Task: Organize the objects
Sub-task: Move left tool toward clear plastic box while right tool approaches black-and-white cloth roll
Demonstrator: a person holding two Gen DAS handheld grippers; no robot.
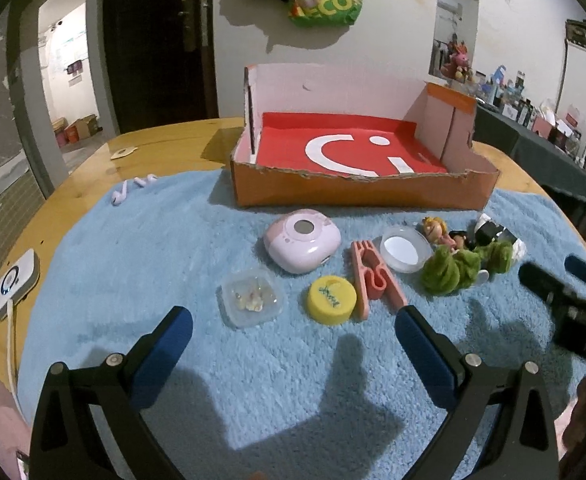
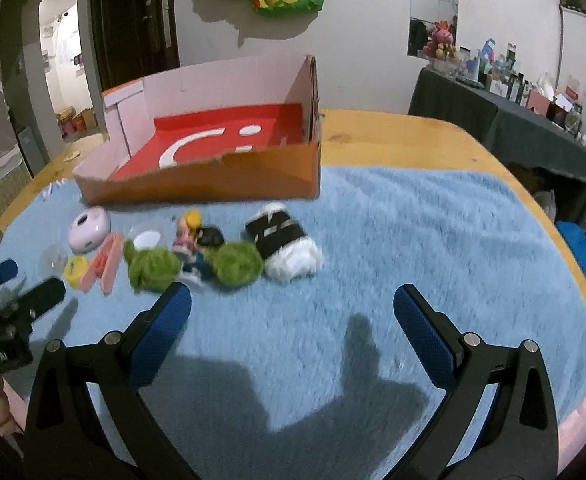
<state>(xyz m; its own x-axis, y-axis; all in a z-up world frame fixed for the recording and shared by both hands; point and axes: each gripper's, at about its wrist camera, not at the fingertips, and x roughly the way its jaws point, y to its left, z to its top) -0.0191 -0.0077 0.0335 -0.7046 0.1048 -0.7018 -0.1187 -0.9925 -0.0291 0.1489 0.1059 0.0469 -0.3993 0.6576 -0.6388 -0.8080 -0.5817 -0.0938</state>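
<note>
An open cardboard box (image 1: pixel 365 190) with a red floor stands at the back of a blue fluffy mat (image 1: pixel 133 260); it also shows in the right wrist view (image 2: pixel 197 188). In front of it lie a pink round case (image 1: pixel 301 245), a clear small box (image 1: pixel 251 297), a yellow cap (image 1: pixel 332 300), a pink clip (image 1: pixel 373 280), a round white lid (image 1: pixel 405 254), a doll figure (image 1: pixel 439 232), green plush (image 1: pixel 459 266) and a black-and-white roll (image 2: pixel 283 244). My left gripper (image 1: pixel 295 326) is open and empty above the mat, short of the objects. My right gripper (image 2: pixel 293 302) is open and empty.
White earbuds (image 1: pixel 133 188) lie at the mat's left edge. A white charger pad (image 1: pixel 13 284) sits on the wooden table (image 1: pixel 165 136) at the left. The right gripper shows at the right edge of the left wrist view (image 1: pixel 565 280). A cluttered dark-covered shelf (image 2: pixel 533 120) stands beyond the table.
</note>
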